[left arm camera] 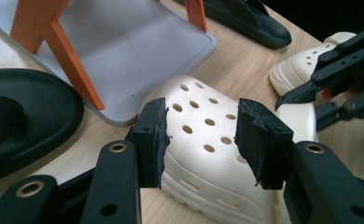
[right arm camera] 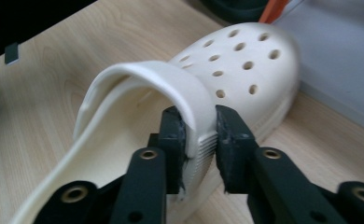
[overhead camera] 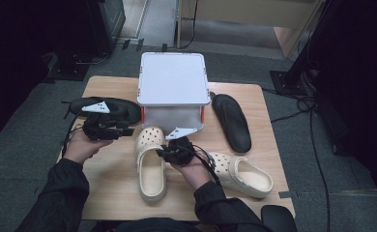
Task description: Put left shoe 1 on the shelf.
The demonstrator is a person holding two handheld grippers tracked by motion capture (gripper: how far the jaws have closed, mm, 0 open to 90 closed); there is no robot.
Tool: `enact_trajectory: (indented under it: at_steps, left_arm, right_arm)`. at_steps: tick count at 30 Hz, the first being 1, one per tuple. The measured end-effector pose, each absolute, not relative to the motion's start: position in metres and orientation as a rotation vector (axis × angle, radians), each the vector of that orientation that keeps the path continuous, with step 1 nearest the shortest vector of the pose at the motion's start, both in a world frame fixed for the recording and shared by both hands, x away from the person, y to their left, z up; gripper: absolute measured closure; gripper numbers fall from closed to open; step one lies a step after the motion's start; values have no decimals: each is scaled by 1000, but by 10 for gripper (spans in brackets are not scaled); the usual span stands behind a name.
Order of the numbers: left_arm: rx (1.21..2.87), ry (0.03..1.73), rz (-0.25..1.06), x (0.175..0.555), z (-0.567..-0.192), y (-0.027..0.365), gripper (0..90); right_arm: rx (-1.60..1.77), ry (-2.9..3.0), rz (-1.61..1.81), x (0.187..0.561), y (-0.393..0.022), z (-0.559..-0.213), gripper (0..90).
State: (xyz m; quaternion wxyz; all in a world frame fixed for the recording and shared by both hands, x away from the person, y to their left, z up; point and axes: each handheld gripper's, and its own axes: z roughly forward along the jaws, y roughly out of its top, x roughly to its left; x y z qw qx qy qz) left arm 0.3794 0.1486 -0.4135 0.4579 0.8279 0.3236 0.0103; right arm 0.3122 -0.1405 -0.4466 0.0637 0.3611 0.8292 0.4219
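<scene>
The cream clog lies on the wooden bench, its toe pointing to the grey box. The right tool is clenched on the clog's side wall, where the heel strap joins. The left tool hovers released over the perforated toe, pads apart. A second cream clog lies to the right, near a black sandal.

Right gripper pads covering part of cream clog side wall; clog heel running off bottom-left edge in right gripper view. Left black sandal getting cut by left edge in left gripper view (strap barely readable). Shoe rack top running out of frame, orange legs cropped.
</scene>
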Motion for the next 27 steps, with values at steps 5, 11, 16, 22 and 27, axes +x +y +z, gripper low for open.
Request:
enact_trajectory:
  at_steps: [5, 11, 16, 22, 27]
  left_arm:
    - [2017, 803, 32, 380, -410, 148, 545]
    - [2028, 788, 43, 381, -402, 144, 545]
    - [2009, 785, 46, 383, -395, 143, 548]
    - [1996, 766, 44, 388, -380, 140, 551]
    - [2007, 747, 47, 392, -371, 138, 550]
  right_arm:
    - [1068, 2489, 1237, 314, -142, -443, 781]
    - [1078, 2469, 1243, 315, -142, -435, 801]
    - [1087, 2453, 1258, 319, -148, -429, 809]
    - [1083, 2415, 1274, 322, -156, -417, 814]
    - [1085, 2364, 1301, 329, -161, -406, 839]
